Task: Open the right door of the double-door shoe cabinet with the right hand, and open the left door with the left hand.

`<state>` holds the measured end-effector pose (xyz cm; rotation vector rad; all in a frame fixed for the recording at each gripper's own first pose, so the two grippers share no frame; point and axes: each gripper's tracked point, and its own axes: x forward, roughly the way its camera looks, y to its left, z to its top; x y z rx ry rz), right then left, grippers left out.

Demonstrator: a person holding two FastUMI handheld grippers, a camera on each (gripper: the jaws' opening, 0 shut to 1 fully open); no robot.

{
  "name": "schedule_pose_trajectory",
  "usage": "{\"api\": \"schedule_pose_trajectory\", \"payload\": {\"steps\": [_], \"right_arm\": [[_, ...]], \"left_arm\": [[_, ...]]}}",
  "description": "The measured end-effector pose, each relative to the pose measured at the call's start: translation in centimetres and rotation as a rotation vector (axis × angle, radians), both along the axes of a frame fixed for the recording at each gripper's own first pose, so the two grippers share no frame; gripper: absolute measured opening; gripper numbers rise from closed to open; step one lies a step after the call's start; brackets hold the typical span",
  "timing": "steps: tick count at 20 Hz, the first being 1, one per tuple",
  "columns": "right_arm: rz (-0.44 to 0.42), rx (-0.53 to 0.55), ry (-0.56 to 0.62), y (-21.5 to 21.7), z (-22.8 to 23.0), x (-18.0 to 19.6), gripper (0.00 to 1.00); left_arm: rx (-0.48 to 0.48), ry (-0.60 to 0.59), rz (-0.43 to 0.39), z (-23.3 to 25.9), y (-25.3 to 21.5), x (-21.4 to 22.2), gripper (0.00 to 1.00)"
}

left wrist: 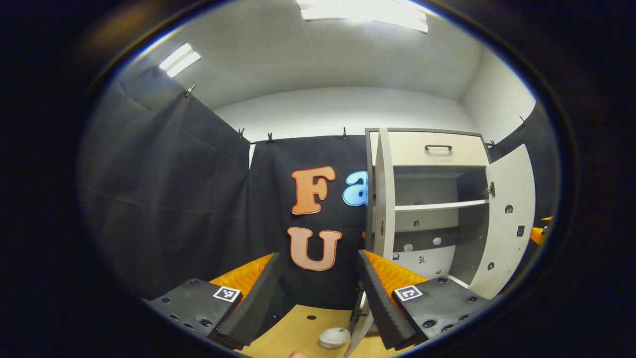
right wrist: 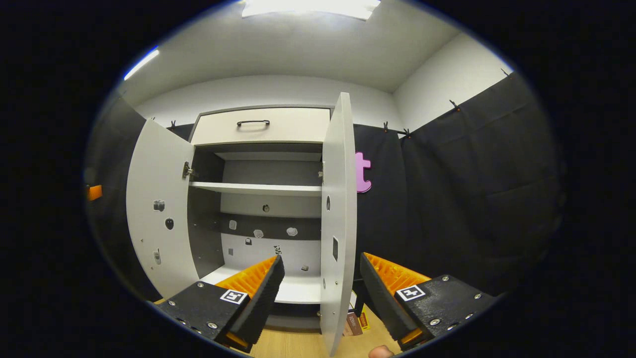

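In the left gripper view, the left gripper (left wrist: 318, 293) hangs released, its jaws spread wide on nothing, before the shoe cabinet (left wrist: 427, 209), which stands to the right against the black cloth wall with both doors swung out: the left door (left wrist: 383, 194) edge-on just past the gripper's right finger, the right door (left wrist: 507, 219) angled away at the far side. Counted here: one cabinet, two open doors, one drawer (left wrist: 430, 149) with one handle, one inner shelf (left wrist: 439, 205), and one small white object (left wrist: 334, 337) on the wooden floor (left wrist: 303, 328) below. The likely risk is a careless swing of this gripper knocking the near door shut, since its edge sits close by. In the right gripper view, the right gripper (right wrist: 318, 293) is likewise released and empty, the right door (right wrist: 339, 219) standing edge-on between its fingers, touching neither as far as can be told; the left door (right wrist: 156, 219) fans out opposite. Closing or twisting now could catch that panel and strain its hinges. Both doors appear fully opened.
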<state>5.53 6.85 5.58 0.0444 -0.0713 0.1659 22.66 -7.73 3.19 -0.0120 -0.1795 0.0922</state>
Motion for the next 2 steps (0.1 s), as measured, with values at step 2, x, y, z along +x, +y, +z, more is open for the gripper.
{"api": "schedule_pose_trajectory", "payload": {"steps": [2], "right_arm": [[0.002, -0.005, 0.001, 0.0, -0.09, -0.09, 0.87]], "left_arm": [[-0.002, -0.005, 0.006, 0.1, 0.18, -0.01, 0.95]]}}
